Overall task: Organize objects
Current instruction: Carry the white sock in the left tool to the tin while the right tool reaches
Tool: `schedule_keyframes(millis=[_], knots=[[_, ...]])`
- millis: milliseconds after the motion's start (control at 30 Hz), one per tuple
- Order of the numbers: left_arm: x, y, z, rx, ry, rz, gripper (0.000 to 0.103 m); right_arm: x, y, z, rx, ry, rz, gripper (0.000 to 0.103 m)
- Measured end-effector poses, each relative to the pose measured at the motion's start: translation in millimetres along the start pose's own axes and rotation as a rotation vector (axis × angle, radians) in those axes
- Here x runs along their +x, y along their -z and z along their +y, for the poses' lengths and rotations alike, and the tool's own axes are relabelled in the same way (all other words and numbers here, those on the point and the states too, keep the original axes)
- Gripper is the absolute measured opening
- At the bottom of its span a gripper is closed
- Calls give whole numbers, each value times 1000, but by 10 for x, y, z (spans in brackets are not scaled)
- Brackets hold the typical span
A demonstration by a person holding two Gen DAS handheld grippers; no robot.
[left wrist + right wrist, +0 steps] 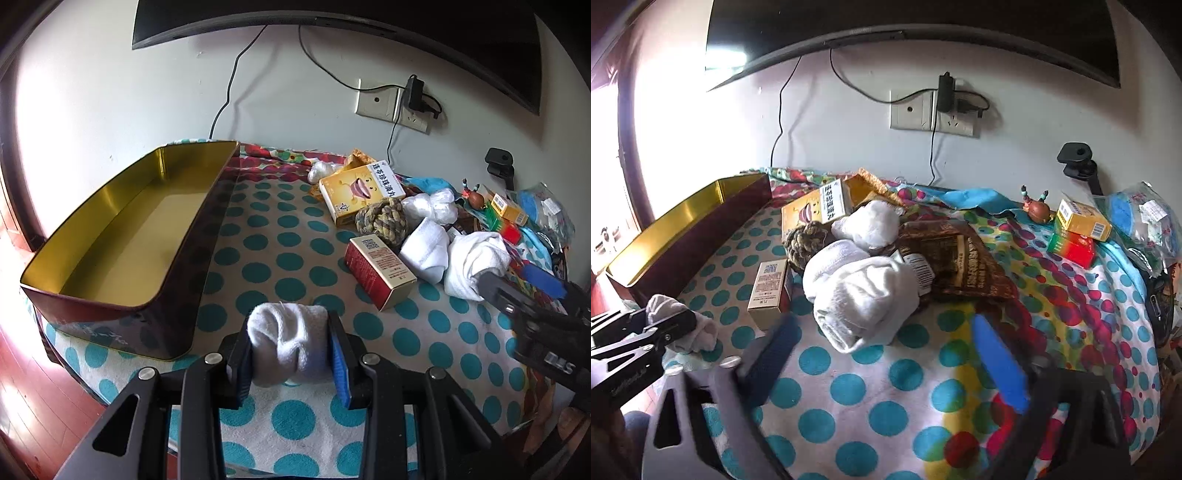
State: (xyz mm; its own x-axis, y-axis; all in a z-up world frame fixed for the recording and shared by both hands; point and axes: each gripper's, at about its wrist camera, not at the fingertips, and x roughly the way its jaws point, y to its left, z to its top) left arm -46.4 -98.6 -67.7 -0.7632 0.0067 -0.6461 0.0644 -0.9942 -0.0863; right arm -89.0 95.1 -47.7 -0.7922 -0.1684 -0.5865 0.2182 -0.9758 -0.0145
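The left tool (291, 347) grips a rolled white sock (286, 343) between its blue pads, holding it above the polka-dot cloth (280, 258) of the bench, just beside the near corner of the tin (122, 236). The tin, dark outside and gold inside, sits open at the bench's left side with nothing visible in it.

The right tool (886, 354) stands released, its fingers blurred and spread with only cloth between them, just short of a pile of white socks (860, 295). From the left wrist view its dark finger reaches in at the right, its tip against a sock in that pile.

Around the pile lie a red box (376, 269), a rope ball (382, 219), a yellow box (360, 192) with a cartoon face and a brown foil packet (956, 266). Farther right, a small yellow box (1082, 218) sits on a red-and-green one (1071, 245), with a toy crab (1038, 208) near them and a plastic bag (1145, 221) at the bench's edge.

On the wall behind, a charger (945, 92) is plugged in at the socket plate (934, 114), below the lower edge of a dark screen (912, 22).
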Motion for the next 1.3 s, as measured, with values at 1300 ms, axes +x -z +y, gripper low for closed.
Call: schedule_keyframes(millis=[1300], knots=[[421, -1111, 1375, -137, -291, 29, 35, 354, -265, 50, -45, -57, 50, 103]])
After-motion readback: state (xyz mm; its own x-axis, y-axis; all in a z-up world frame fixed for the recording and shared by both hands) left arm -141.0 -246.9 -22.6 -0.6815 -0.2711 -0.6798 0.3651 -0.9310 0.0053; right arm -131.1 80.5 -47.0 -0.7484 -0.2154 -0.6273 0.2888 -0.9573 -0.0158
